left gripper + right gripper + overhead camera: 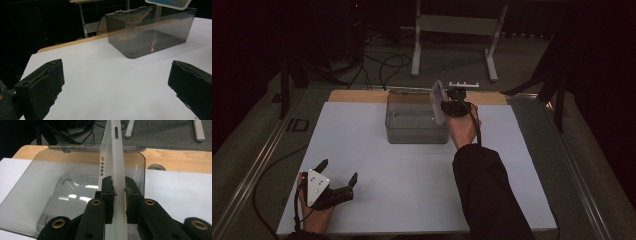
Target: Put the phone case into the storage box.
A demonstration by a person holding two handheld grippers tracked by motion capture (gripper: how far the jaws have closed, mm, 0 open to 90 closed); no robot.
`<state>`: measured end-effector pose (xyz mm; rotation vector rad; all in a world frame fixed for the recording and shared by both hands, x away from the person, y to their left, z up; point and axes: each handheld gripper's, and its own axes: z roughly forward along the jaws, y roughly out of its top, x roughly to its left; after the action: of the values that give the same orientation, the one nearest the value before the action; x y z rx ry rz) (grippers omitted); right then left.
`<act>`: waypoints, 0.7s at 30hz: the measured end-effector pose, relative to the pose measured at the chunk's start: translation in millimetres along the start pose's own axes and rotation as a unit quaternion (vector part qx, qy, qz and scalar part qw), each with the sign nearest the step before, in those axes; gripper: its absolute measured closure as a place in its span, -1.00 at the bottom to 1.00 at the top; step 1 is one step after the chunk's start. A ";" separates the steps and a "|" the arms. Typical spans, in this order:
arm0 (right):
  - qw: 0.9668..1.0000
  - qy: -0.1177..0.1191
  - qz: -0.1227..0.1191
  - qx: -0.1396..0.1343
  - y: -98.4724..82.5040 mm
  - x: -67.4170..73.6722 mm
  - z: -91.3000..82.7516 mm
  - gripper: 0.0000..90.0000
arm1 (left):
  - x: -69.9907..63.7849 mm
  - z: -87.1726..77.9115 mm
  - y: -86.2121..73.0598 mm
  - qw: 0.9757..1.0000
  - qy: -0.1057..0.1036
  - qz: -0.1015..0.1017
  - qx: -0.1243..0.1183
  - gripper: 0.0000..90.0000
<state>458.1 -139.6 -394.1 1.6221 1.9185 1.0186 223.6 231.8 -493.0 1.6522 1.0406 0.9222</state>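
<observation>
The right tongs (118, 188) pinch a thin white lid (113, 157) on edge above the clear box's (412, 131) right end. The left tongs (337, 175) rest wide open and empty on the white tabletop (412, 185), well apart from the box

A dim room: grey carpet floor (452, 62) with black cables (382, 67) and a white metal stand (457, 25) behind the white tabletop (412, 175).

So the count was: one clear plastic bin (417, 125), one white tablet-shaped slab (438, 102), two grippers, left (338, 176) and right (447, 106), all on one white surface (412, 190).
</observation>
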 end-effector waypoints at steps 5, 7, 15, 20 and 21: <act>1.000 -0.006 0.004 0.005 -2.2 -3.7 3.7 0.80 | -0.2 0.1 0.0 1.000 0.000 0.000 0.000 -0.97; 1.000 -0.008 0.004 0.005 -2.9 -4.5 4.9 0.80 | -0.2 0.1 0.0 1.000 0.000 0.000 0.000 -0.97; 1.000 -0.015 0.007 0.011 -5.6 -7.3 8.3 0.80 | -1.0 0.3 0.1 1.000 0.000 0.002 0.000 -0.97; 1.000 -0.021 0.004 0.016 -7.5 -6.4 11.6 0.80 | -0.9 0.2 0.1 1.000 0.001 0.003 0.001 -0.97; 1.000 -0.023 0.004 0.016 -8.0 -6.1 12.2 0.80 | -1.0 0.2 0.1 1.000 0.001 0.002 0.000 -0.97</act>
<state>463.1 -142.7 -408.8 1.6573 1.9102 0.9498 223.4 230.8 -493.1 1.6550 1.0383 0.9267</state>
